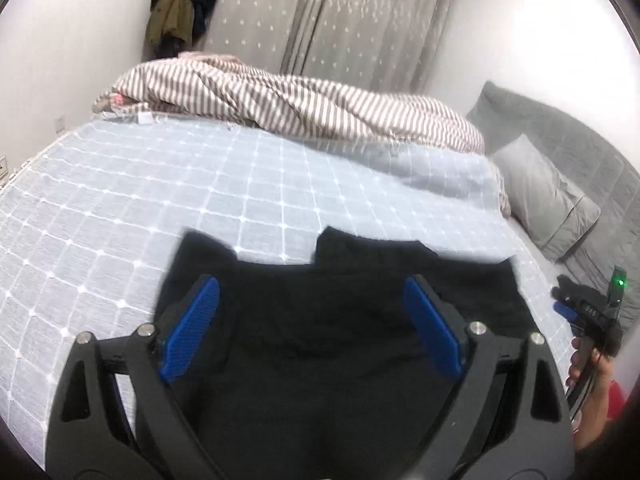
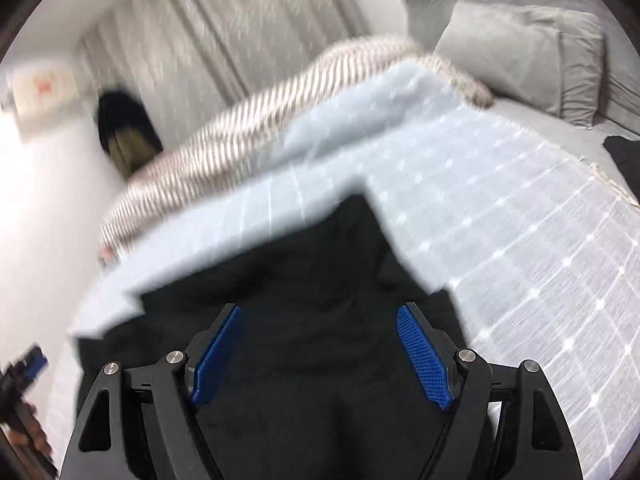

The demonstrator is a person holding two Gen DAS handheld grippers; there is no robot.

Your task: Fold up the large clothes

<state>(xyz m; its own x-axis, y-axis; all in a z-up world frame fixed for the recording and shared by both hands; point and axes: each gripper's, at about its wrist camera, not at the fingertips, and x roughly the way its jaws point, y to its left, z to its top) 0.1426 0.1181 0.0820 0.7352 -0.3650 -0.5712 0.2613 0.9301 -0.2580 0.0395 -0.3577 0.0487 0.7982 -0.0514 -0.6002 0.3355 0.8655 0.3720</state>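
On the bed, spread over a pale blue blanket with a white grid, lies the black garment. It is close to the near edge, right under both tools. Its far edge looks bumpy, with two flaps sticking up and a gap between them. What kind of clothing it is I cannot tell, because it is so dark.

The left gripper hangs over the garment with its jaws wide apart and nothing in them. The right gripper is the same: jaws apart, blue pads bare, cloth below but not pinched. A person's hand holds the right tool at the side of the left view. The right view is smeared, so small things there are hard to see.

Behind the blanket a striped duvet is bunched up, and gray pillows lie off to one side.

I think the step now is getting ready to grab the cloth for a fold. To do it well, each tool should go down to its own corner or edge, not the middle. Pinch only the black cloth, not the blue blanket under it. Both sides should lift together and stay even, so the fold comes out straight. Pull the cloth flat first if it is wrinkled.
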